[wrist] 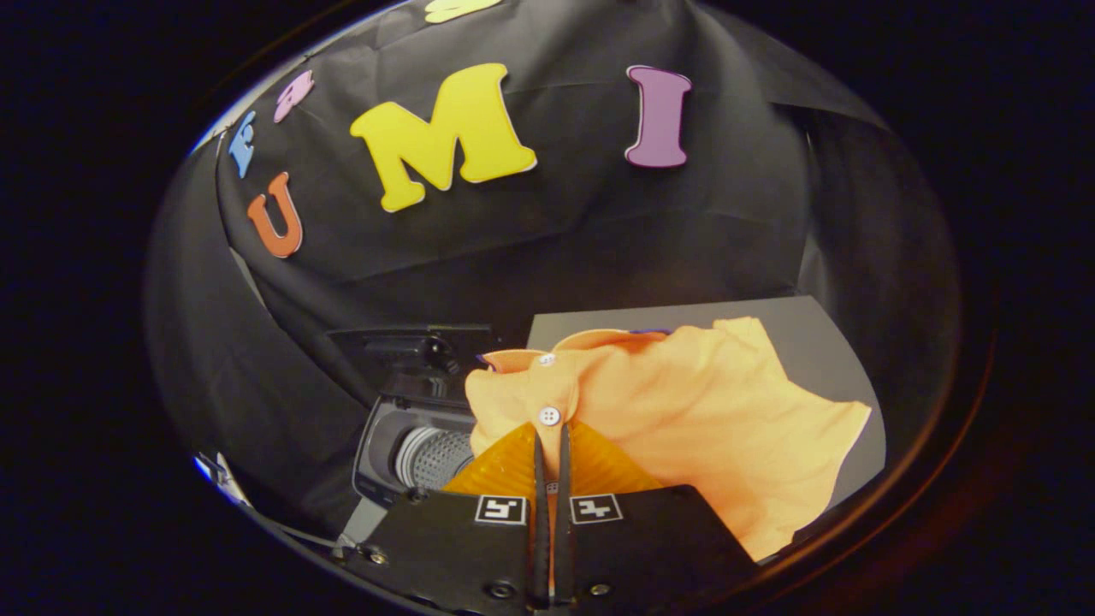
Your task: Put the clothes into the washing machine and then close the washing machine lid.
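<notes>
Gripper (552, 438): two fingers drawn nearly together, only a thin slit between them, with a fold of orange cloth pinched in that slit just below a white button (549, 416). Both fingers press on the cloth.

Shirt (676, 419): orange, with a collar and a buttoned placket. Held at the placket by the fingers. A second white button (547, 359) sits higher up the placket, near the collar (590, 340). From the fingers the shirt spreads away to the right; one sleeve ends in a pale-edged hem far right of the fingers. The body of the shirt hangs down past the right finger. Whether the lower part rests on anything cannot be told.

Washing machine (402, 428): small, grey, just left of the shirt and ahead of the left finger. Its opening faces the gripper and shows a perforated metal drum (432, 458). The shirt's left edge overlaps the right side of the opening. The lid (411, 346), dark, stands raised above the opening.

Grey surface (813, 342): flat, lies behind and to the right of the shirt; the shirt covers much of it.

Booth wall (556, 231): black cloth, creased, beyond the machine and the shirt.
</notes>
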`<action>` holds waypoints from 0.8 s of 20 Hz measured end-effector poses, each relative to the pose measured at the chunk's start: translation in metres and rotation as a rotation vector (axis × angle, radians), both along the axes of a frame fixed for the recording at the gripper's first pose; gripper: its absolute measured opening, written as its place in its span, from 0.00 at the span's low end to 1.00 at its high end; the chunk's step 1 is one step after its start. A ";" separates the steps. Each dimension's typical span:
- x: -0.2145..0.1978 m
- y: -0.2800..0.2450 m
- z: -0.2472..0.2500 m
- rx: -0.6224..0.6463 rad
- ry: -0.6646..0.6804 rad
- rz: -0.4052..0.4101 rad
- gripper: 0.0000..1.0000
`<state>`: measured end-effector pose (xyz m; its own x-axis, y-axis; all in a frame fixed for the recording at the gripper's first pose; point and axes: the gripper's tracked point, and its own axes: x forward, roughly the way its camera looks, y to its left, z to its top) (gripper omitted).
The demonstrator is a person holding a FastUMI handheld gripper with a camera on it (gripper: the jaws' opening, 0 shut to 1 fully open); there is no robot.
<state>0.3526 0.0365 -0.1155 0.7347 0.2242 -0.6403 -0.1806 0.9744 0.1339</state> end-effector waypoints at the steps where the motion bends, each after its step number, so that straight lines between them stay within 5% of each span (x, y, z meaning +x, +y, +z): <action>1: 0.000 0.009 0.005 0.004 -0.009 0.015 0.06; 16: 0.001 0.141 0.044 0.015 -0.072 0.207 0.06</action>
<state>0.3533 0.1772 -0.0716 0.7158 0.3844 -0.5830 -0.3863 0.9135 0.1279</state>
